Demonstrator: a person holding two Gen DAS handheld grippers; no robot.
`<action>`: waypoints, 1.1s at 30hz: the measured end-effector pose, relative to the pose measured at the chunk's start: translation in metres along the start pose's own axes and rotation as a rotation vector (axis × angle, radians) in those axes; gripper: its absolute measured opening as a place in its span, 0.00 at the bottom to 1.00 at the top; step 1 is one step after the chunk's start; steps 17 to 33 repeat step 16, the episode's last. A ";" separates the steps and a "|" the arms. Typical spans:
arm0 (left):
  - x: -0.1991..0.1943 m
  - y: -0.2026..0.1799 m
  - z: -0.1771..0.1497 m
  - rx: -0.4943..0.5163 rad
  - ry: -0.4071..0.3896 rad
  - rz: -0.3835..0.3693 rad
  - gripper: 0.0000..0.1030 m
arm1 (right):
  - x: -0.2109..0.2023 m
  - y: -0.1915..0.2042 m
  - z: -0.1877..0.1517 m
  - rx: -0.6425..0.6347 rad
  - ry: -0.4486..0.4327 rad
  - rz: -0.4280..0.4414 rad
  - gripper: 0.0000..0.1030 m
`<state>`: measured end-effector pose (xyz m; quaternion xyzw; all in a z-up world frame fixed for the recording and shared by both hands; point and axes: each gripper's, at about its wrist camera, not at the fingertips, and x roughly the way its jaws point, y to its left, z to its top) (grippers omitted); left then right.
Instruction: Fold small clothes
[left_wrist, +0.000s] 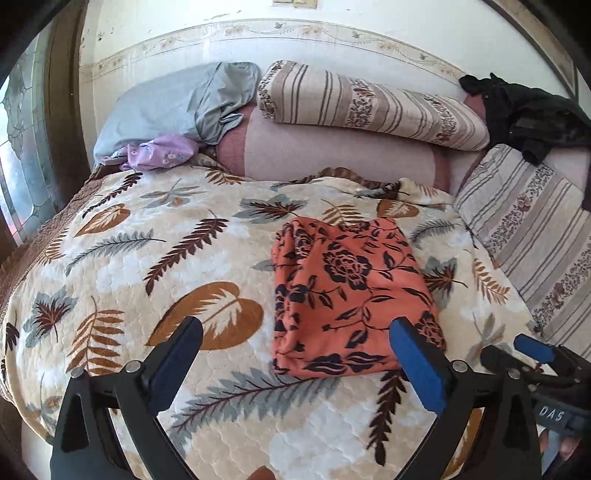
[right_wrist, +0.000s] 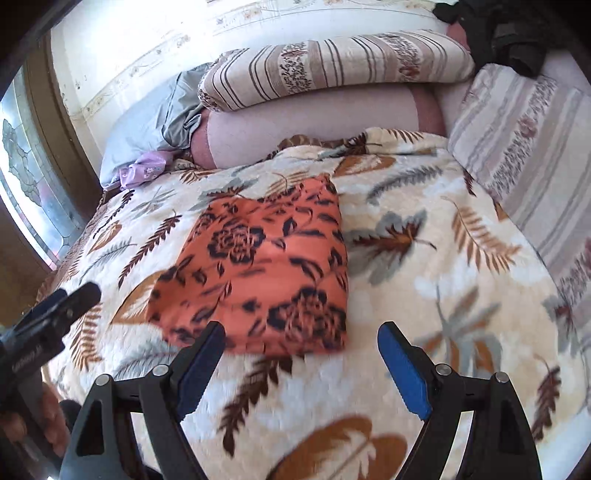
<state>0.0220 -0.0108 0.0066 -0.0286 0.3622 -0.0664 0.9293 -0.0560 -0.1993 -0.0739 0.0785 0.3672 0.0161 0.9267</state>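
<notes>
An orange floral garment (left_wrist: 347, 291), folded into a compact rectangle, is seen lying on the leaf-patterned bedspread (left_wrist: 147, 258), just ahead of both tools. The left gripper (left_wrist: 295, 350) is held with jaws spread wide and nothing between them; the right gripper (right_wrist: 301, 363) is likewise released and empty, its jaws framing the cloth's near edge without touching it. Both are angled downward over the bed. If a further fold is intended, the near corners would best be pinched together and carried evenly, so the layers are not dragged apart
</notes>
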 end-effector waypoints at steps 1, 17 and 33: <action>-0.004 -0.004 -0.002 -0.003 -0.005 -0.011 0.98 | -0.004 0.003 -0.003 -0.016 -0.005 -0.014 0.85; -0.032 -0.028 -0.013 0.020 -0.029 0.008 1.00 | -0.037 0.019 -0.019 -0.084 -0.038 -0.008 0.85; -0.032 -0.028 -0.013 0.020 -0.029 0.008 1.00 | -0.037 0.019 -0.019 -0.084 -0.038 -0.008 0.85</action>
